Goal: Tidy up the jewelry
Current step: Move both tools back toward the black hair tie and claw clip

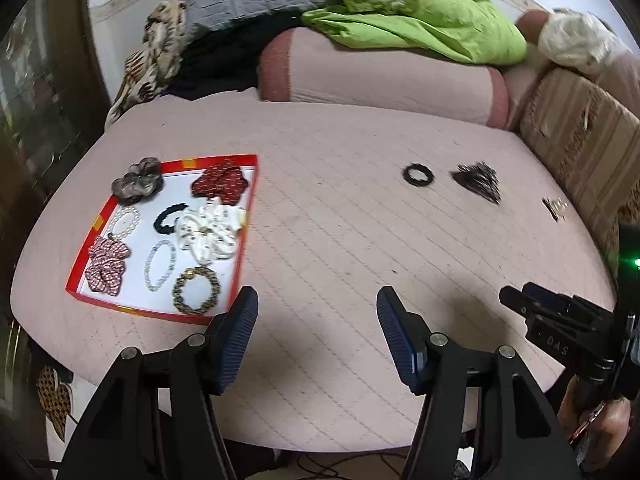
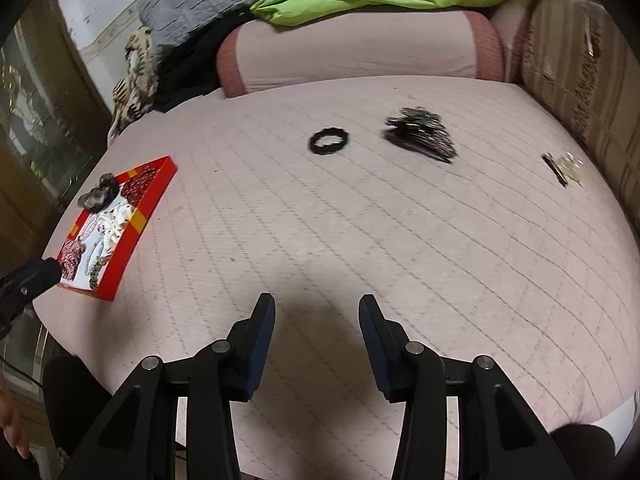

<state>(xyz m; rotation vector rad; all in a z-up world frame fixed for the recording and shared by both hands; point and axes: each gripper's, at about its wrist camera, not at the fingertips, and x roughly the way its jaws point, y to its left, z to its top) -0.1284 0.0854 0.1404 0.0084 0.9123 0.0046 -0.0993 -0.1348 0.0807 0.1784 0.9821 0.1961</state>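
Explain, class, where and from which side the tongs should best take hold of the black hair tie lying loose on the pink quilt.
Probably from straight above, pinching one side of the band. The black hair tie lies flat as an open ring on the pink quilt, so one finger can drop inside the hole and one outside. The right tongs are open and face it.

Likely home bedroom, quilted bed (image 1: 340, 208), bolster pillow (image 1: 380, 76), heaped clothes (image 1: 420, 16)

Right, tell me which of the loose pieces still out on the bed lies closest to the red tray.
The black ring-shaped hair tie. It lies on the tray's side of the dark clip pile, and the small gold-and-black piece lies farther off still.
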